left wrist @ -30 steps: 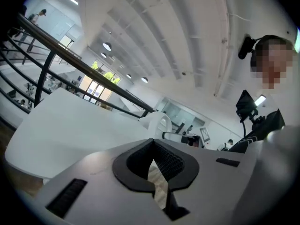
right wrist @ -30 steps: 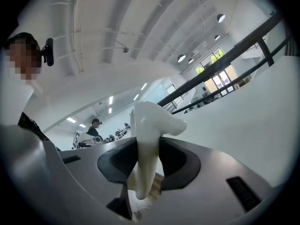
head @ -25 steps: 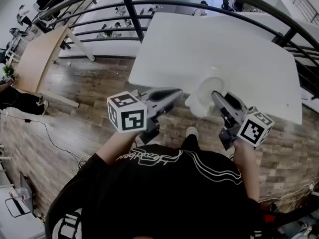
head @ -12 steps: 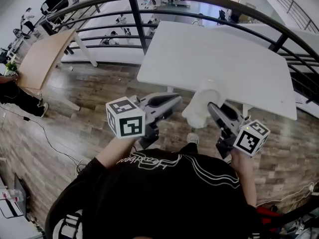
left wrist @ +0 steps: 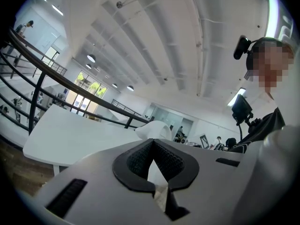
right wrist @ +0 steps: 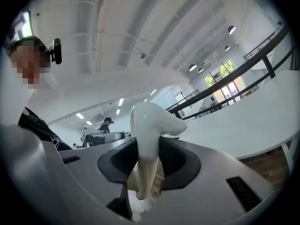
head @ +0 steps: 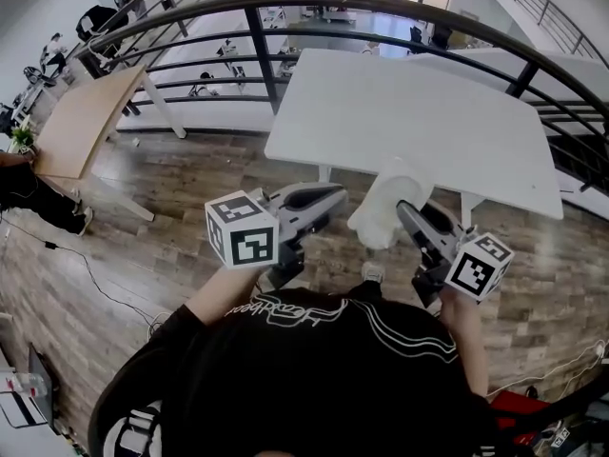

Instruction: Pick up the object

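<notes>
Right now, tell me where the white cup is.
Head view, right of centre: the white cup is clamped in the right gripper, in the air before the near edge of the white table.

The white object looks glossy and smooth, like glazed ceramic. The left gripper's pads are black ribbed rubber in matt grey plastic. The table is matt white; the floor grainy wood.

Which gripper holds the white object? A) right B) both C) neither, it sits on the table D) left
A: in the right gripper view the white object stands clamped between the pads of the right gripper, while the left gripper has its jaws together on nothing.
</notes>
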A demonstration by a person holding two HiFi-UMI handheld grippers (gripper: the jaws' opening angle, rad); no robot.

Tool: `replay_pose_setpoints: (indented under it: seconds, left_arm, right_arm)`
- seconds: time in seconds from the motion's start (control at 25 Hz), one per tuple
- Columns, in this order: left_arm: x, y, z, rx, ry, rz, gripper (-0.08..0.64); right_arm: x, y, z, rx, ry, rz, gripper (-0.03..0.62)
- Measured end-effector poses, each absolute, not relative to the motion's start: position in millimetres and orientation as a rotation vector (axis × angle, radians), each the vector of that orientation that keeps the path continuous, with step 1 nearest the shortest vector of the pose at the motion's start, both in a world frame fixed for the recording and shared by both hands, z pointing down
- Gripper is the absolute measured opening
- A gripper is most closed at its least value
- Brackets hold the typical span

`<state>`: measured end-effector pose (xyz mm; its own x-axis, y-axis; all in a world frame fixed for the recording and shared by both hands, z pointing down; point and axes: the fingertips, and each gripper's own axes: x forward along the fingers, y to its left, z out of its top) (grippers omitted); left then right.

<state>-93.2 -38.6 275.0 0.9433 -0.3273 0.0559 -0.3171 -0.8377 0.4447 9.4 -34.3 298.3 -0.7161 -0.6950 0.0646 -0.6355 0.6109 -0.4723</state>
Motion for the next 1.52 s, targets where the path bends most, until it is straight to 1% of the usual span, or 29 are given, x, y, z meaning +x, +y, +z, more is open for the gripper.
replay_pose_setpoints:
  seconds: [1.52]
  left_arm:
    - [-77,-42,284,2.648,-0.367,-0.008,0.006]
  right_arm:
    - [18,-36,308,-1.187,2.653,-0.727,0.127]
